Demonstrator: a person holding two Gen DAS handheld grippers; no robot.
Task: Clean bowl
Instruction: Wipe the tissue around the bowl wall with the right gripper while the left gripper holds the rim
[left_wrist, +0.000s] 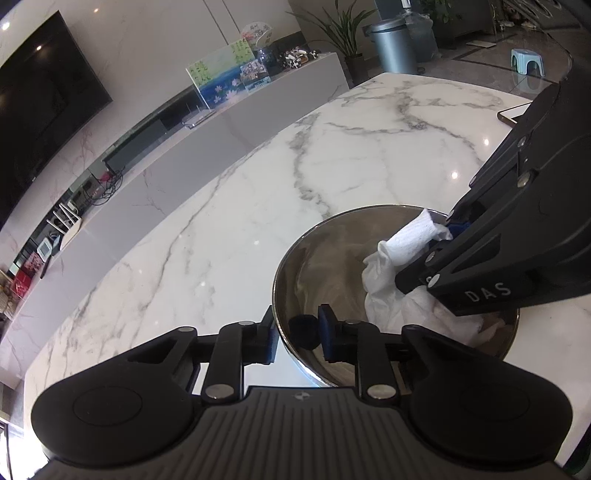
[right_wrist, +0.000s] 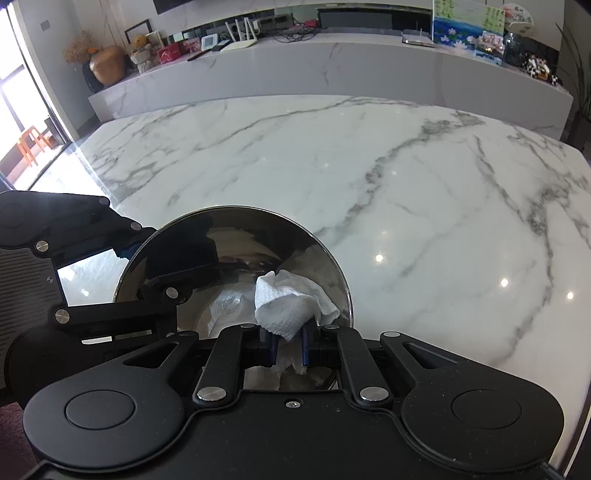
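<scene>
A shiny steel bowl (left_wrist: 325, 258) stands on the white marble table (left_wrist: 332, 147). My left gripper (left_wrist: 297, 332) is shut on the bowl's near rim, one blue pad outside and one inside. My right gripper (left_wrist: 439, 254) is shut on a crumpled white paper towel (left_wrist: 406, 240) and holds it down inside the bowl, against the right inner wall. In the right wrist view the bowl (right_wrist: 207, 236) sits just ahead, the paper towel (right_wrist: 288, 302) bulges out between my right gripper's (right_wrist: 288, 343) blue pads, and the left gripper (right_wrist: 127, 251) clamps the bowl's left rim.
A phone-like flat object (left_wrist: 513, 112) lies at the table's far right edge. A long marble sideboard (right_wrist: 332, 74) with pictures, boxes and a router runs behind the table. A bin (left_wrist: 391, 44) and a small stool (left_wrist: 526, 62) stand on the floor beyond.
</scene>
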